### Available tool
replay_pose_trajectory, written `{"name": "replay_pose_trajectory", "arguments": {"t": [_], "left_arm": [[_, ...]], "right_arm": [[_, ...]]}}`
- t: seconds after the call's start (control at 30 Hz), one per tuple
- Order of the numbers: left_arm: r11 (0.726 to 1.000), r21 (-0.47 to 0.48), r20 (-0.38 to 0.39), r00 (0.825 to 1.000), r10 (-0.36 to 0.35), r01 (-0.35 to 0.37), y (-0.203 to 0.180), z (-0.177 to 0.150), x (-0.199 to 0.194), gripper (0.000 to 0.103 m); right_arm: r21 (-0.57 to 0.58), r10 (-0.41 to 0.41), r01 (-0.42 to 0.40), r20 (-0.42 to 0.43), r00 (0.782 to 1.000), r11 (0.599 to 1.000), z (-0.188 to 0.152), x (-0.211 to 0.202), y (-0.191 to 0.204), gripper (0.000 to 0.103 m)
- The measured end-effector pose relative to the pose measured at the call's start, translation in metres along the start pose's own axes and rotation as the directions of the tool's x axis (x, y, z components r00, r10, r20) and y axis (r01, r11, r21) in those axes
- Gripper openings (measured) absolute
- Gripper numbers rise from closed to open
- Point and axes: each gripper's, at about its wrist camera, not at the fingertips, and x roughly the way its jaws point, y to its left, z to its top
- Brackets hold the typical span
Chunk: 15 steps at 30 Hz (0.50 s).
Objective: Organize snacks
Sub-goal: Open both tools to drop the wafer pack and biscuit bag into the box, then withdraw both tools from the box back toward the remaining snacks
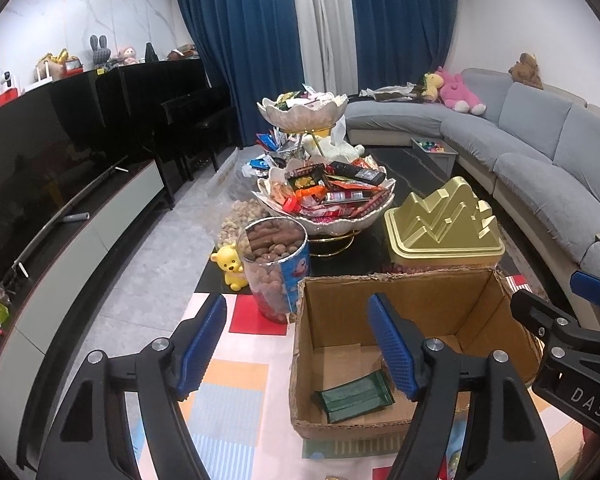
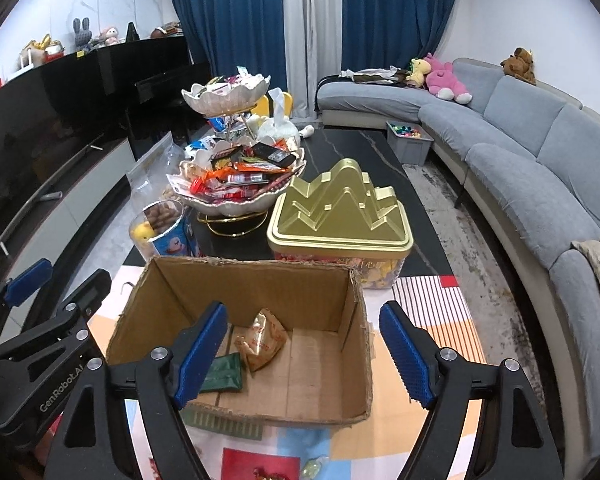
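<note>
Left gripper (image 1: 300,350) jaws wide, empty, right gripper (image 2: 306,350) likewise, cardboard box (image 2: 260,280) at bench near edge, green packet (image 1: 354,396) and tan packet (image 2: 262,340) inside

My left gripper (image 1: 300,346) straddles the near left wall of the open brown cardboard box (image 2: 260,280); my right gripper (image 2: 304,356) straddles its right wall. Inside lie a dark green flat packet (image 1: 354,396) and, right of it, a tan crinkled snack bag (image 2: 262,340), perhaps touching. Behind the box: the gold mountain-lidded tin (image 2: 340,216) right, the clear jar of brown nuts (image 1: 274,264) left.
</note>
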Motion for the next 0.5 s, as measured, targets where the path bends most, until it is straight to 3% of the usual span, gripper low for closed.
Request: {"name": "replay_pose_trajectory", "arguments": {"t": [0.5], "left_arm": [[1.0, -0.007, 0.033, 0.999, 0.005, -0.005, 0.01, 0.0, -0.044, 0.073]], "right_arm": [[-0.014, -0.003, 0.004, 0.057, 0.998, 1.0, -0.002, -0.043, 0.004, 0.079]]}}
